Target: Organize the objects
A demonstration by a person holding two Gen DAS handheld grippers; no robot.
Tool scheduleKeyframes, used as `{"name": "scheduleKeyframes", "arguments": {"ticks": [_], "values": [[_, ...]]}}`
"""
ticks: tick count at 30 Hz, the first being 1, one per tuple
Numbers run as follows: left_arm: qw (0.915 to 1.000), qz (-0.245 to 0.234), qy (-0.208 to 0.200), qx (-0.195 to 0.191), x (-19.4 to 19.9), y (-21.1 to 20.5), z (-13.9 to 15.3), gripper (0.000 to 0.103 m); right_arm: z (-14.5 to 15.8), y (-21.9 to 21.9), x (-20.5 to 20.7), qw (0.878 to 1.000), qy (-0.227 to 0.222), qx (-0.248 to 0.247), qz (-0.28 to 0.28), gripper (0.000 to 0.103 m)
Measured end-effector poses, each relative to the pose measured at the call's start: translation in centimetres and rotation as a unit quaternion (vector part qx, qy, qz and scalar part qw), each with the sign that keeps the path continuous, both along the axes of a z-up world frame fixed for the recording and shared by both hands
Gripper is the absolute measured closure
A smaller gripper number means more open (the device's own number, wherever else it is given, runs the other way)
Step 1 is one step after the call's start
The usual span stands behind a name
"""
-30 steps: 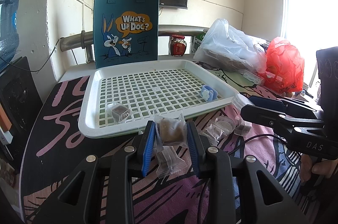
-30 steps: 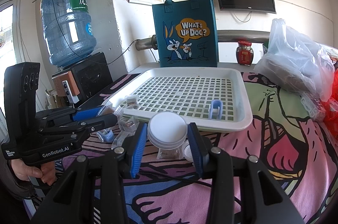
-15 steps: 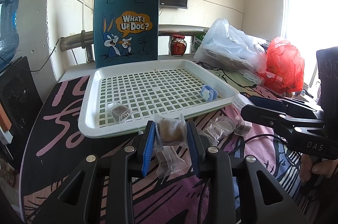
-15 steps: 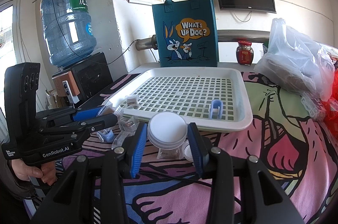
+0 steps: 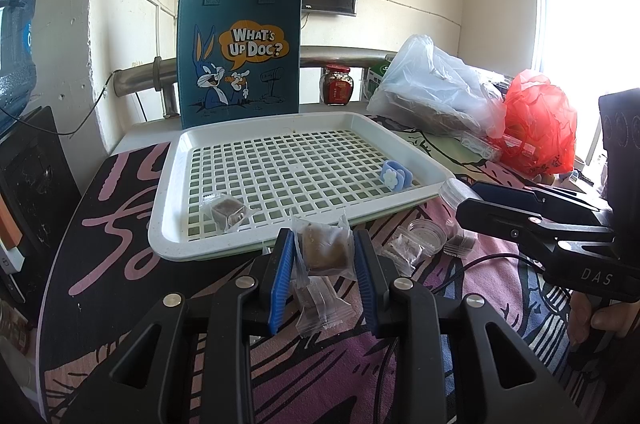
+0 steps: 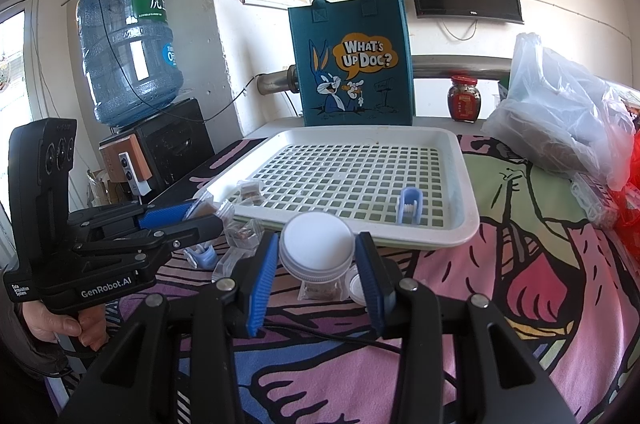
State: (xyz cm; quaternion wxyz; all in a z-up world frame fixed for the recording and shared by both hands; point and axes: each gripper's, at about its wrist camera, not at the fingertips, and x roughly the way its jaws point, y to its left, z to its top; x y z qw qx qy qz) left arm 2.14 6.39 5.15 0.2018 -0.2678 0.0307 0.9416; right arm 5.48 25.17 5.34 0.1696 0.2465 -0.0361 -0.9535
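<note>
My left gripper (image 5: 323, 248) is shut on a clear packet with a brown cube (image 5: 323, 249), held just in front of the white grid tray (image 5: 172, 160). Another wrapped cube (image 5: 227, 211) and a blue flower clip (image 5: 394, 176) lie inside that tray. My right gripper (image 6: 316, 250) is shut on a round clear jar with a white lid (image 6: 316, 244), close to the tray's near rim (image 6: 468, 224). In the right wrist view the blue clip (image 6: 409, 205) shows in the tray, and the left gripper (image 6: 182, 216) appears at the left with its packet.
More clear packets (image 5: 318, 300) and small round lids (image 5: 426, 230) lie on the patterned cloth under the grippers. A teal cartoon tote bag (image 5: 240, 56) stands behind the tray. Plastic bags (image 5: 436, 92), a red jar (image 5: 337, 85) and a water bottle (image 6: 128, 48) surround it.
</note>
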Motion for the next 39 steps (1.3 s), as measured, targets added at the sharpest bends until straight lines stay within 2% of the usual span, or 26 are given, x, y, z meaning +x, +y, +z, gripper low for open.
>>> {"name": "scheduleKeyframes", "arguments": {"ticks": [8, 13, 15, 18, 22, 24, 28, 31, 36, 37, 39], "values": [[0.9998, 0.011, -0.012, 0.008, -0.6, -0.4, -0.3, 0.074, -0.1, 0.3, -0.3, 1.0, -0.01, -0.008, -0.003, 0.064], [0.9985, 0.023, -0.039, 0.03, -1.6, -1.5, -0.6, 0.074, -0.5, 1.6, -0.9, 0.999, -0.032, -0.035, -0.022, 0.064], [0.9979, 0.035, -0.049, 0.024, -1.8, -2.1, -0.6, 0.074, -0.7, 2.1, -1.2, 0.998, -0.042, -0.047, -0.029, 0.064], [0.9959, 0.048, -0.059, 0.048, -2.0, -4.1, 0.5, 0.074, -0.3, 2.9, -1.3, 0.996, -0.061, -0.042, -0.046, 0.064], [0.9948, 0.085, -0.037, 0.041, -3.4, -6.4, 2.5, 0.074, 2.1, 5.2, -1.4, 0.995, -0.053, -0.069, -0.05, 0.064], [0.9938, 0.089, -0.056, 0.039, -5.4, -6.7, 2.6, 0.074, 3.2, 5.6, -2.2, 0.995, -0.052, -0.071, -0.051, 0.064], [0.9885, 0.096, -0.116, 0.013, -9.5, -5.8, 0.7, 0.074, 3.0, 3.8, -6.6, 0.99, -0.109, -0.089, -0.007, 0.064], [0.9845, 0.098, -0.145, -0.001, -11.4, -5.0, -0.6, 0.074, 1.7, 1.2, -10.0, 0.985, -0.159, -0.064, 0.007, 0.064], [0.9816, 0.094, -0.166, -0.012, -12.7, -4.3, -2.2, 0.074, -0.7, -1.6, -12.5, 0.984, -0.18, -0.001, -0.013, 0.064], [0.9822, 0.092, -0.163, -0.009, -12.7, -4.3, -2.2, 0.072, -1.1, -1.8, -12.8, 0.983, -0.184, 0.004, -0.018, 0.064], [0.9841, 0.082, -0.157, -0.007, -12.7, -4.1, -2.2, 0.055, -1.8, -2.2, -13.3, 0.981, -0.193, 0.013, -0.031, 0.063]]}}
